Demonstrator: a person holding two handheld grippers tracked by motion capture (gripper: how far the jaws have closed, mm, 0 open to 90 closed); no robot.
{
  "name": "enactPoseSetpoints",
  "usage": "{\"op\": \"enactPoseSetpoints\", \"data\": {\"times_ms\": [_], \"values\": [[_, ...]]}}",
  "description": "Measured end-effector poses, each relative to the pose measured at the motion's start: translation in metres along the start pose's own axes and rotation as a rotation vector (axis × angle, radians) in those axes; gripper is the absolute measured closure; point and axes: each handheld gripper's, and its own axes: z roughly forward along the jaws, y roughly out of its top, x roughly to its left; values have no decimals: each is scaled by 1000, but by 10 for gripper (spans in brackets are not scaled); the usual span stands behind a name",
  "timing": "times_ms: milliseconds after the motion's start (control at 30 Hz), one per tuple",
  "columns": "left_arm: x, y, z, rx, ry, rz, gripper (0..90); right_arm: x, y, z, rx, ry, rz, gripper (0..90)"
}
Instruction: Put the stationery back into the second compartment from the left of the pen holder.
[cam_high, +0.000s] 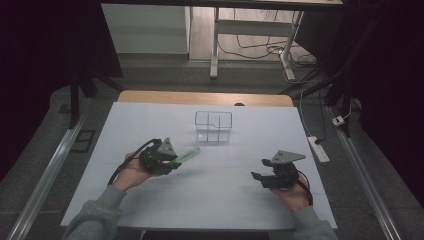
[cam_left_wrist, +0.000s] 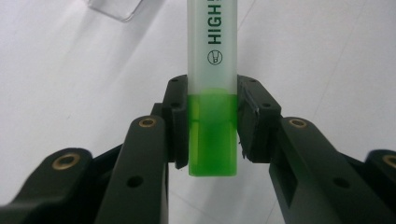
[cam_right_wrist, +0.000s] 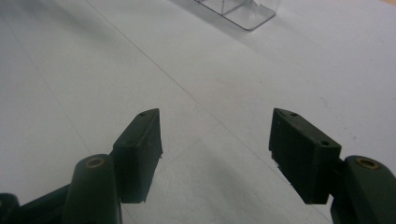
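Note:
A green highlighter (cam_high: 186, 156) (cam_left_wrist: 212, 84) with a pale frosted body and a bright green end sticks out of my left gripper (cam_high: 170, 163) (cam_left_wrist: 212, 126), which is shut on its green end. It points toward a clear plastic organiser (cam_high: 213, 126) with several compartments, farther back on the table. At the right, my right gripper (cam_high: 259, 169) (cam_right_wrist: 215, 144) hovers just above the white table top, open, with nothing between its fingers. The organiser's corner (cam_right_wrist: 238, 11) shows far ahead of it.
A white sheet (cam_high: 210, 200) covers the table, whose wooden edge (cam_high: 205, 97) shows at the back. A power strip (cam_high: 318, 149) lies on the floor to the right. Another desk's legs and cables (cam_high: 250, 45) stand beyond.

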Motion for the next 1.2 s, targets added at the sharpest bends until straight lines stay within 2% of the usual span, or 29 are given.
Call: {"op": "enactPoseSetpoints", "data": {"times_ms": [300, 467, 767, 1200], "values": [[-7, 12, 12, 14, -16, 50, 665, 6, 5, 2, -3, 6, -20, 330], [-12, 20, 19, 25, -28, 84, 665, 11, 10, 4, -15, 29, -32, 330], [-23, 33, 31, 46, -46, 151, 665, 23, 21, 13, -2, 58, -71, 326], [-31, 42, 39, 54, -70, 195, 665, 31, 27, 22, 24, 82, -107, 325]]}}
